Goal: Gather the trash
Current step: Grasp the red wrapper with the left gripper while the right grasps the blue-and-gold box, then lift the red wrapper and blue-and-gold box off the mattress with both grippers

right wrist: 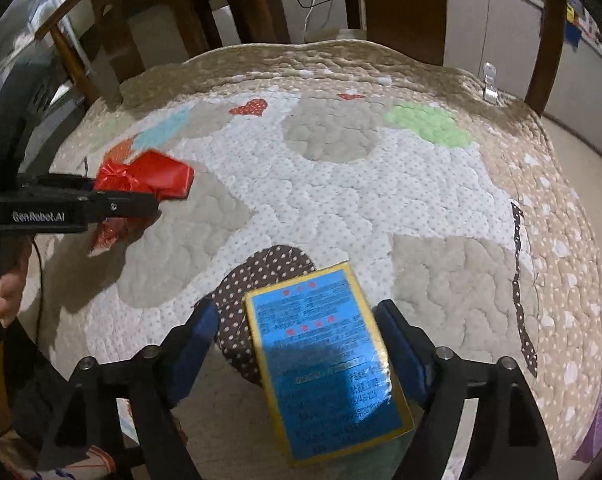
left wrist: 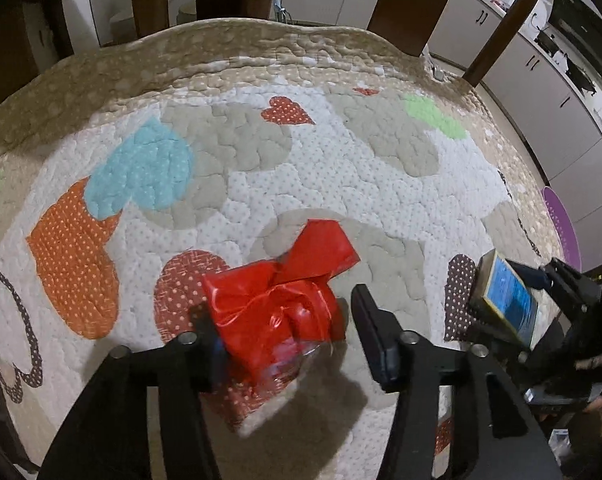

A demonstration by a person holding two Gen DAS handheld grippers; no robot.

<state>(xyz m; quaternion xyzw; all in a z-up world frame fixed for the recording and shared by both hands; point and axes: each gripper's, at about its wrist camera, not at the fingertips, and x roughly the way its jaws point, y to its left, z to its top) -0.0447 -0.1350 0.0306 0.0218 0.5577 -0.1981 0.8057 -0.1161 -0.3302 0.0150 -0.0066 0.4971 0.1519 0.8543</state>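
Quilted cotton, puffy and stitched in scalloped lines, covers the floor beneath both of my grippers: a mat [left wrist: 333, 184] of white dotted ground with a tan dotted border and appliquéd hearts in orange, sky blue, mint green, grey and brown polka dot. On it lies a crumpled red wrapper [left wrist: 279, 300], a glossy, crinkled plastic film twisted at its waist like a bow, with a clear cellophane tail trailing toward the camera. My left gripper [left wrist: 285, 336] straddles that wrapper: its left finger is against or hidden by the film, while the right pad [left wrist: 375, 340], a dark rubbery slab, stands clear of it with mat showing between, so I read the jaws as apart and not pinching. From the right wrist view the same wrapper [right wrist: 149, 180] sits at the far left, half behind the black bar of the left gripper, with a hand [right wrist: 9, 292] below it. My right gripper [right wrist: 297, 344] frames a flat rectangular packet [right wrist: 325, 364], shiny blue with a yellow border and rows of fine print, lying partly over a brown polka-dot heart. Its blue pads sit on either side; the right one is touching or nearly so, the left one stands off, so I cannot tell that it grips. Dark wooden chair legs [left wrist: 413, 4] rise behind the mat.
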